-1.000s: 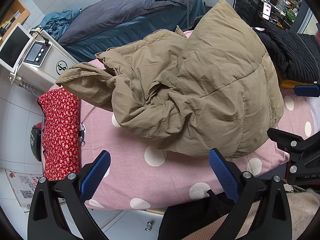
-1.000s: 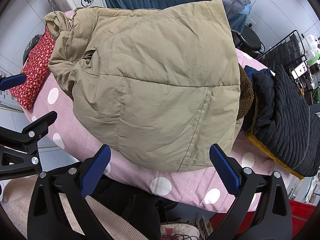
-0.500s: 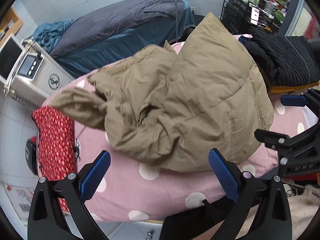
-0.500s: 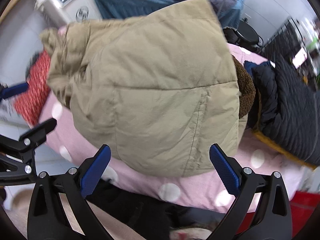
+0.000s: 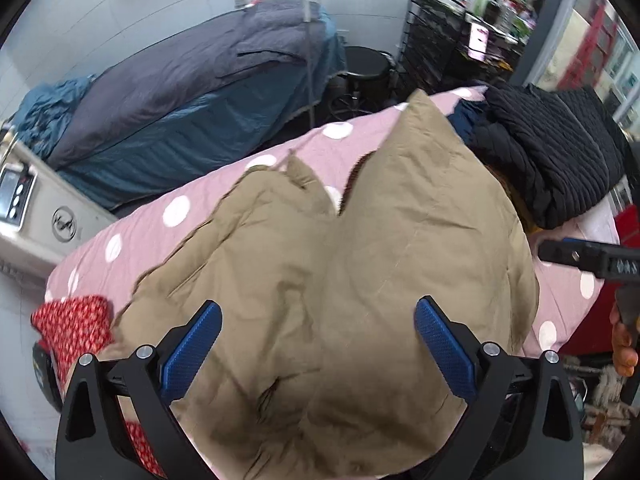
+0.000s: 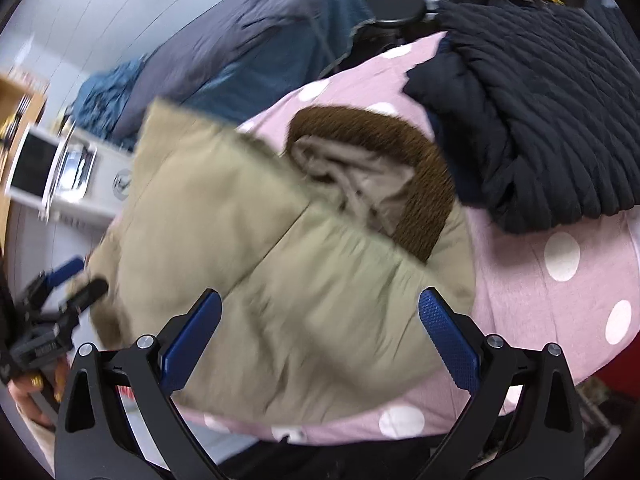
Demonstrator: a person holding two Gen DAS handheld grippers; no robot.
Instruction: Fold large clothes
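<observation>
A large tan padded jacket (image 5: 360, 264) lies crumpled on a pink bed cover with white dots (image 5: 168, 220). In the right wrist view the jacket (image 6: 256, 264) shows its brown furry collar (image 6: 424, 184) turned toward the far right. My left gripper (image 5: 318, 344) hangs open just above the jacket's near part, nothing between its blue pads (image 5: 192, 344). Over the jacket's near right side, my right gripper (image 6: 320, 340) is open too. Each gripper shows at the edge of the other's view, held by a hand.
A black knitted garment (image 6: 540, 112) is piled at the far right of the bed. A red flowered cloth (image 5: 72, 324) lies at the left edge. Behind stand a blue-grey covered couch (image 5: 192, 92), a white machine (image 5: 36, 216), a black stool (image 5: 368, 68) and a wire rack (image 5: 452, 36).
Both grippers have moved forward over the bed and closer to the jacket, which now fills the near part of each view. The collar has come into the right wrist view.
</observation>
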